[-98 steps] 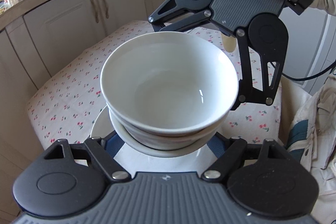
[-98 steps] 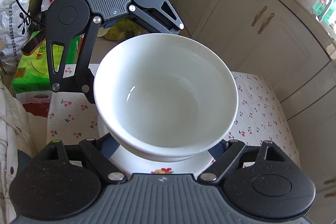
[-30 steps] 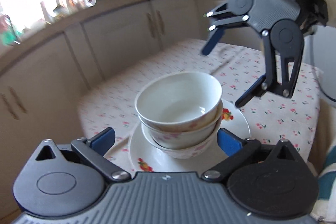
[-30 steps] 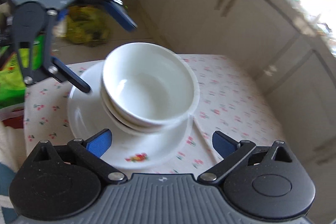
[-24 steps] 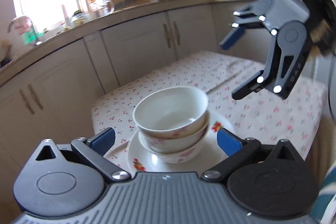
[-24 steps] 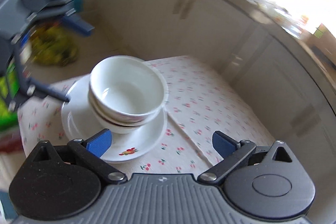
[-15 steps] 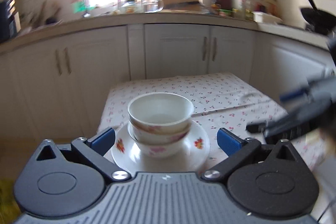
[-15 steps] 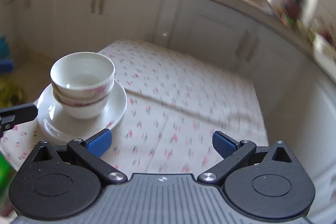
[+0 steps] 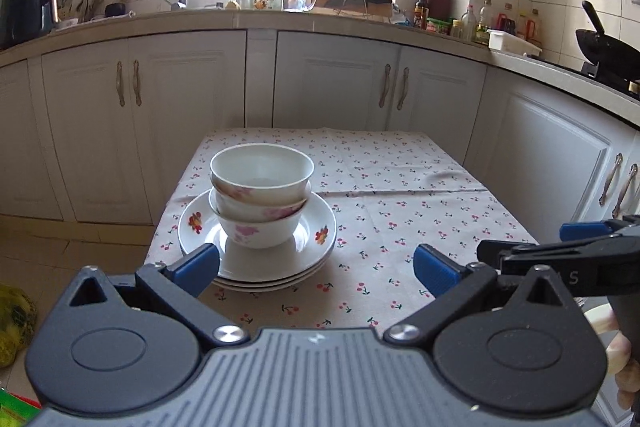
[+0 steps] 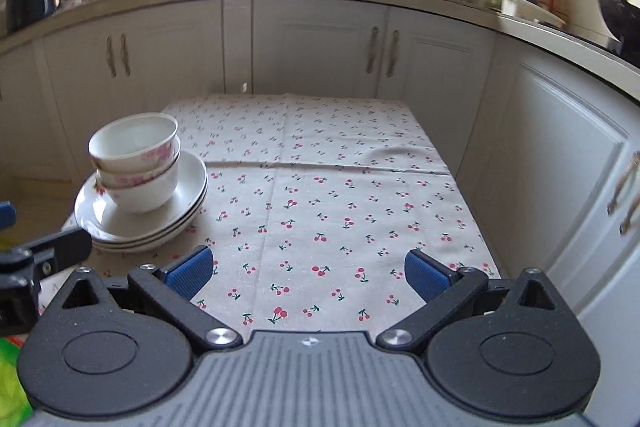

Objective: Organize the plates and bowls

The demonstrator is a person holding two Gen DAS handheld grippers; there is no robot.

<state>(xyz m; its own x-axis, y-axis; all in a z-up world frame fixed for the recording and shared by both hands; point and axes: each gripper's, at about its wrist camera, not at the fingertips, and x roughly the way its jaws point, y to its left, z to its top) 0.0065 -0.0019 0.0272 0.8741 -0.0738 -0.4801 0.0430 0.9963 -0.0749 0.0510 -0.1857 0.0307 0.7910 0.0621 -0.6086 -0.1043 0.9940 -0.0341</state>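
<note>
Nearest in each wrist view are the tools themselves: the left gripper point(image 9: 316, 263) and the right gripper point(image 10: 307, 269) both hang above the near edge of the tabletop point(image 10: 360, 195) with their jaws spread wide and nothing between them. Neither touches any crockery, which suits a stack that looks finished and needs no steadying.

Beyond the left gripper, close to the tabletop's near-left corner, sits the stack of plates point(image 9: 320, 227), apparently three of them, nested rim on rim so the pile takes one footprint. The two bowls point(image 9: 262, 199) stand in the plates' middle, one seated inside the other, upright and roughly centred, which keeps the weight over the broad base. From the right wrist view the same pile lies toward the left edge, well apart from the right gripper.

The rest of the cherry-print cloth point(image 9: 400, 195) shows no other dishes, so the organizing is probably complete. Farther back run the white cabinets point(image 9: 336, 83) and the cluttered counter point(image 9: 280, 15) under the window.
</note>
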